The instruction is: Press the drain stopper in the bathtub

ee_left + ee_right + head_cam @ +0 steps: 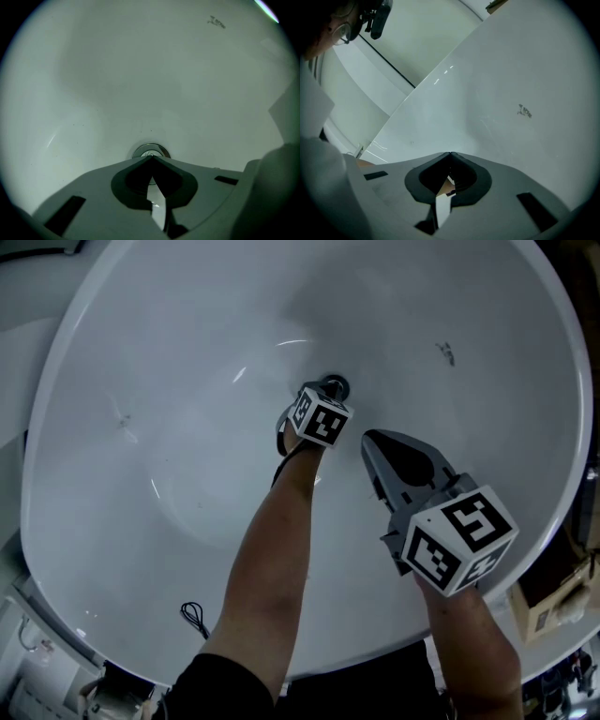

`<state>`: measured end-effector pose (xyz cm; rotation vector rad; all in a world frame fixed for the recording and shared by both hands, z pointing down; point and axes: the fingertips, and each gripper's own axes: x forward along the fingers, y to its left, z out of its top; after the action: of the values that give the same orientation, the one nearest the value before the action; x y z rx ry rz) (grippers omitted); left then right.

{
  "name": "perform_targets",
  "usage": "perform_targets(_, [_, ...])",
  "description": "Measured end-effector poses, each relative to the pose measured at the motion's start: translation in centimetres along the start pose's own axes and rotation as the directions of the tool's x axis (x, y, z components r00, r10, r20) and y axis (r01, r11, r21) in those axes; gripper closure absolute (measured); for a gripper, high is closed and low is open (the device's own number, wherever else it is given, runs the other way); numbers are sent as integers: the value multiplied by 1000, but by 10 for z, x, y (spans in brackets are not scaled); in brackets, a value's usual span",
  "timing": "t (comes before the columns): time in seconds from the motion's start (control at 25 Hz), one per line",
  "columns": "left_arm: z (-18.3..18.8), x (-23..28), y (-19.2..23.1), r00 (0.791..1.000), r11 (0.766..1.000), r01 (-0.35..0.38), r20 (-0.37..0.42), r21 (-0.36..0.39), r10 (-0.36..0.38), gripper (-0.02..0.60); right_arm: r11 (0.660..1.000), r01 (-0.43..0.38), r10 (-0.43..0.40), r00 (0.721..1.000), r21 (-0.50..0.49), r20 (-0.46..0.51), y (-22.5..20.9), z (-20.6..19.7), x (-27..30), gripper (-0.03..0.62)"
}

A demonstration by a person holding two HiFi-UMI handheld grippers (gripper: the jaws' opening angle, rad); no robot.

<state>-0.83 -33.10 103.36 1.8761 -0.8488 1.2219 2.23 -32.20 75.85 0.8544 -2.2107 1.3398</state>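
Observation:
The round chrome drain stopper (337, 386) (150, 151) sits in the floor of the white bathtub (187, 427). My left gripper (322, 399) (151, 158) reaches down into the tub, its shut tips right at the near edge of the stopper; whether they touch it I cannot tell. Its marker cube hides the tips in the head view. My right gripper (368, 437) (450, 153) hangs higher and to the right of the drain. It is shut with nothing between its jaws and faces the tub's sloping wall.
A small dark mark (445, 353) (216, 21) (525, 111) shows on the far tub wall. A thin black loop (195, 618) lies on the near slope. A cardboard box (553, 601) stands outside the tub at the right.

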Motion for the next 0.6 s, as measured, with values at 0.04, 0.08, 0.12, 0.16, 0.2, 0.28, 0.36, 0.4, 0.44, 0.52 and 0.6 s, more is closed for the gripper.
perform_targets(0.04, [0, 0, 0, 1000, 1000, 7, -7, -6, -7, 566, 1000, -3, 3, 1000, 3, 1, 1, 0, 0, 579])
perform_targets(0.08, [0, 0, 0, 1000, 1000, 15, -13, -13, -15, 566, 1000, -6, 6, 1000, 3, 3, 1, 1, 0, 580])
perform_targets(0.12, [1, 0, 0, 1000, 1000, 24, -18, -20, -25, 566, 1000, -7, 7, 1000, 2, 7, 2, 2, 0, 580])
perform_targets(0.16, [2, 0, 0, 999, 999, 32, -22, -20, -33, 566, 1000, -8, 8, 1000, 1, 10, 2, 3, -1, 580])
perform_targets(0.2, [2, 0, -1, 999, 999, 37, -26, -13, -37, 566, 1000, -7, 7, 1000, 2, 13, 2, 4, -1, 580])
perform_targets(0.28, [1, 1, -2, 999, 999, 32, -27, 14, -32, 566, 1000, -9, 9, 1000, 5, 18, 3, 5, -1, 579])
perform_targets(0.36, [-2, 2, -1, 1000, 1000, 13, -16, 27, -12, 566, 1000, -12, 12, 1000, 1, 19, 3, 5, -1, 580])
perform_targets(0.4, [-3, 3, 0, 1000, 1000, 2, -7, 27, -2, 566, 1000, -13, 13, 1000, -1, 20, 3, 6, 0, 580])
perform_targets(0.44, [-3, 3, 2, 1000, 1000, -5, 3, 20, 5, 566, 1000, -13, 13, 1000, -3, 22, 3, 6, 0, 580])
perform_targets(0.52, [-2, 3, 3, 1000, 1000, 6, 20, -16, -6, 566, 1000, -11, 11, 1000, -3, 26, 2, 7, -1, 580])
perform_targets(0.6, [0, -2, 1, 999, 999, 25, 31, -37, -24, 566, 1000, -9, 9, 1000, -6, 29, 2, 7, -1, 580])
